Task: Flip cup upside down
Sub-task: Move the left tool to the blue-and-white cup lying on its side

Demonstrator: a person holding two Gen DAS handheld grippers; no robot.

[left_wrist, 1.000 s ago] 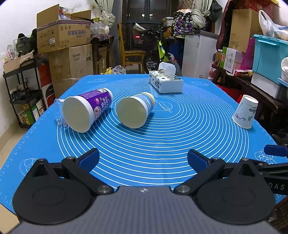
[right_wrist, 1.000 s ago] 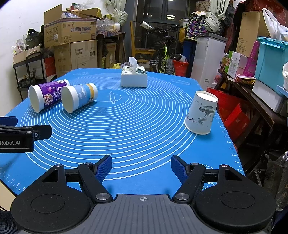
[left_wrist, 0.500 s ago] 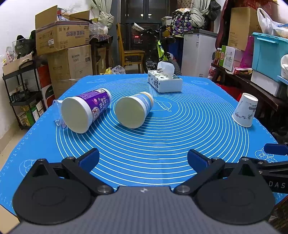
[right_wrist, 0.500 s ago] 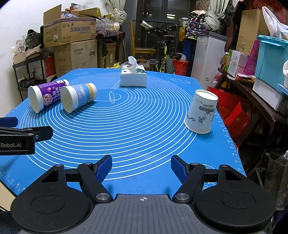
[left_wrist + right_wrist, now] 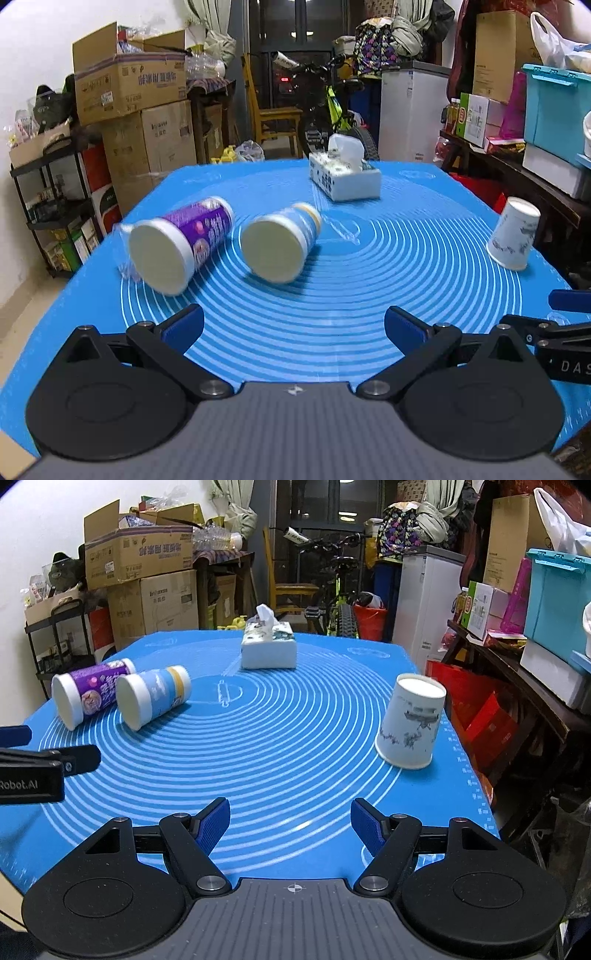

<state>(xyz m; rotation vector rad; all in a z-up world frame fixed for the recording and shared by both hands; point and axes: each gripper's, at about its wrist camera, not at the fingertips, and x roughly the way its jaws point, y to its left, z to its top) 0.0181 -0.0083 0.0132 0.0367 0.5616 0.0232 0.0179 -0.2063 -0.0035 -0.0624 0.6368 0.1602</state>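
Since a second ago my left tool [image 5: 293, 325] has crept slightly toward the two tubs lying on their sides, the purple tub [image 5: 177, 245] and the blue tub [image 5: 279, 247]; my right tool [image 5: 290, 825] has barely shifted. Both tools are spread wide, gripping nothing. The paper cup [image 5: 410, 720] already stands mouth-down near the right edge of the bench [image 5: 295, 746], untouched, so I judge the flip done. Readable writing: "Robot.AI" on the left tool's side, "DAS" on the right tool's; the tub labels blur. A tissue box [image 5: 268, 650] sits at the far end.
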